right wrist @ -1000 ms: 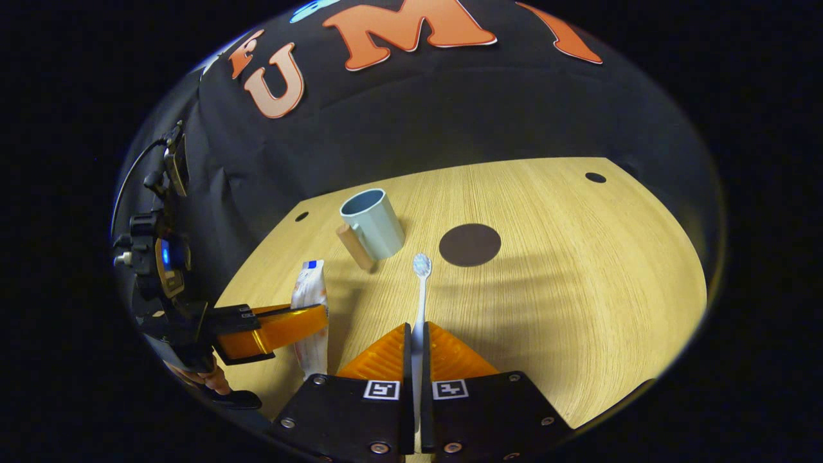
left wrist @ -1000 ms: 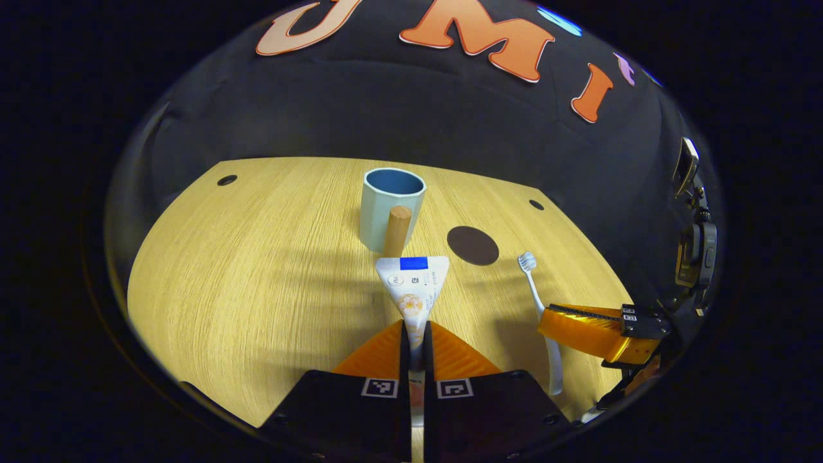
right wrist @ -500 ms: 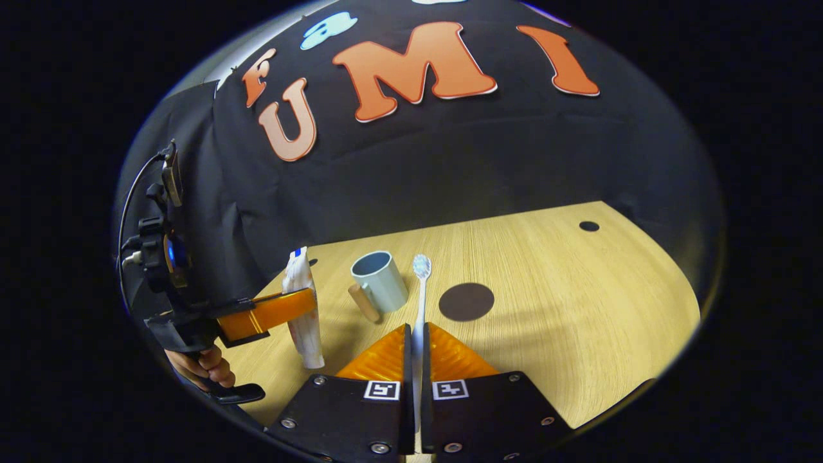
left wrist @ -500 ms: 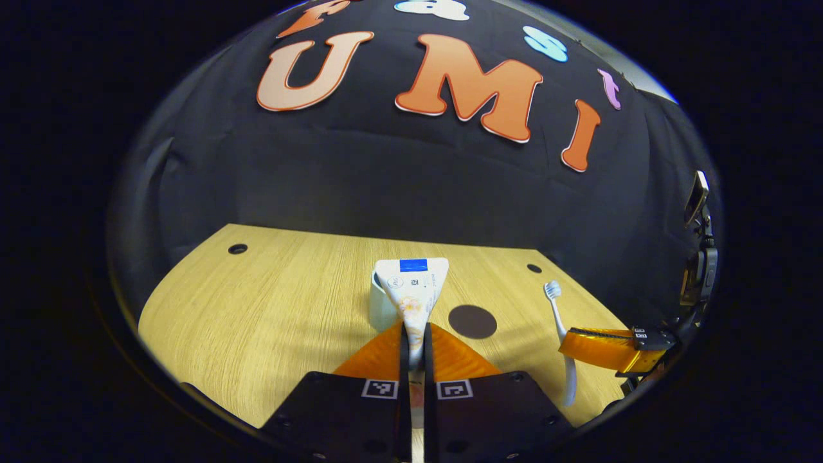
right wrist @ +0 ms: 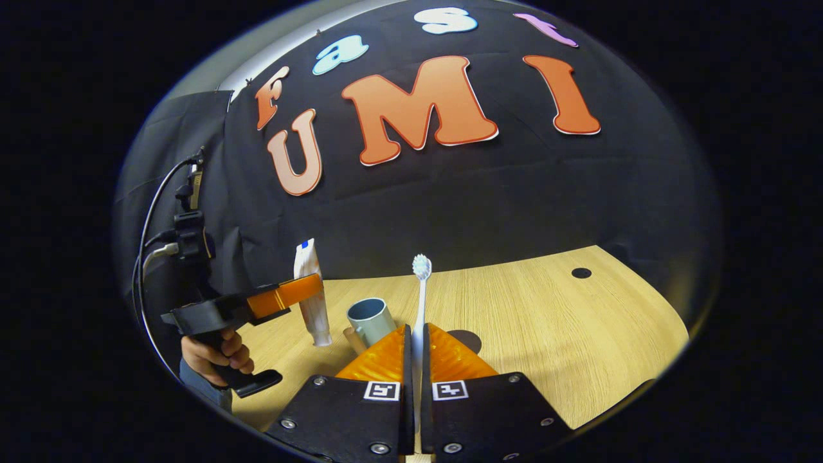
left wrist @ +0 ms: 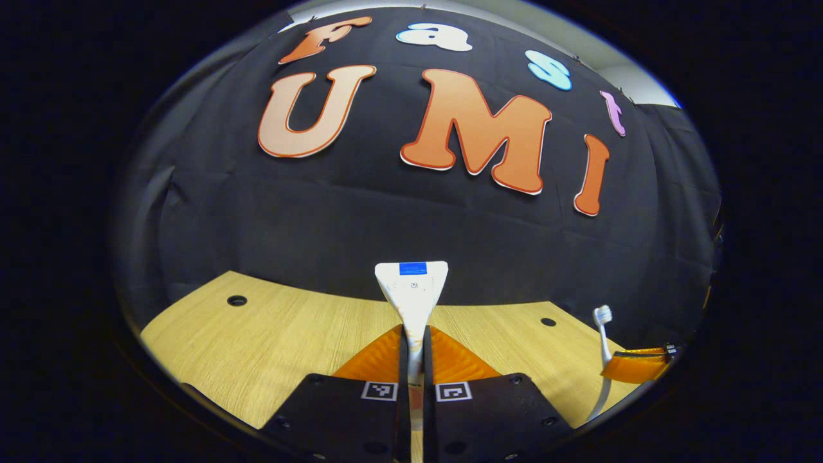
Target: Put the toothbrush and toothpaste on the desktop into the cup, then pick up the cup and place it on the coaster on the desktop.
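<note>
My left gripper is shut on a white toothpaste tube, which stands upright with its flat crimped end on top. In the right gripper view that tube hangs above the desk, left of the cup, held by the left gripper. My right gripper is shut on the handle of a white toothbrush, bristles up. The same toothbrush appears at the far right of the left gripper view. A pale blue cup with a wooden handle stands on the desk. The dark round coaster peeks out beside my right fingers.
The wooden desk has small round holes near its far corners, and the black cloth wall closes it off behind. A hand holds the left gripper's grip at the left of the right gripper view.
Both grippers have risen and tipped upward with their loads. The cup and coaster have dropped out of sight behind the fingers in the left gripper view and sunk low in the right one.
</note>
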{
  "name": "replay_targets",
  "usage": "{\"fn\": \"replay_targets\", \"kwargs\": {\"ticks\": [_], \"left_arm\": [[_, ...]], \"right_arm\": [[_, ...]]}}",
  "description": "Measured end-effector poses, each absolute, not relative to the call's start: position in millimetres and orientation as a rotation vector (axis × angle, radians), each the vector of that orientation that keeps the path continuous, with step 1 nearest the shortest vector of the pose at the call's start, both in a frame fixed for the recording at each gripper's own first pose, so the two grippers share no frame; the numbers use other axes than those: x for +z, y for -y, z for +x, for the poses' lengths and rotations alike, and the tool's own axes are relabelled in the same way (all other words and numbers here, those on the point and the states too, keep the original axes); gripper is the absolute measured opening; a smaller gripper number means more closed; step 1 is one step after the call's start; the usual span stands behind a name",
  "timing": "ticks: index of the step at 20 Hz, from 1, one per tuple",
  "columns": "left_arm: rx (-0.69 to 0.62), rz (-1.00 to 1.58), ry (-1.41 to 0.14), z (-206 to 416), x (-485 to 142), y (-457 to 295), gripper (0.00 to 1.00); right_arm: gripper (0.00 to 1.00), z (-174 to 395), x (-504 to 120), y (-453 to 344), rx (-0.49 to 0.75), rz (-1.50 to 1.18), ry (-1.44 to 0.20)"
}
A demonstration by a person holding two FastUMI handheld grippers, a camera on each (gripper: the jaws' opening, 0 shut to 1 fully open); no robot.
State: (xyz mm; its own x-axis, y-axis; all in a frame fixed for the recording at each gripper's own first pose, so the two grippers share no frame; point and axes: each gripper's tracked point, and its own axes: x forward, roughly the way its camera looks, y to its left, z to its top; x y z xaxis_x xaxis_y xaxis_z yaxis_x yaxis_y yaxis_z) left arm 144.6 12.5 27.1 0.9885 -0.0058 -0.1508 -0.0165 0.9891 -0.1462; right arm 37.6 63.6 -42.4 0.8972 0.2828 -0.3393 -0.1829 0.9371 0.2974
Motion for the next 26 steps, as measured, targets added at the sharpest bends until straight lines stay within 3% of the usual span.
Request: {"fn": "replay_targets", "kwargs": {"ticks": [9, 21, 25, 26], "left_arm": [[0.030, -0.153, -0.062, 217, 31, -11, 0.07], [0.042, -0.102, -0.170, 244, -35, -18, 0.08], [-0.013, -0.092, -0.225, 235, -48, -11, 0.16], [-0.006, -0.084, -0.241, 232, -51, -14, 0.26]], "right_arm": [[0.04, 53, -41, -38, 0.205, 0.263, -0.346], [0.04, 69, -52, -35, 0.179, 0.269, -0.345], [0.04, 67, -52, -49, 0.197, 0.282, -0.353], [0.04, 66, -51, -53, 0.206, 0.282, -0.353]]}}
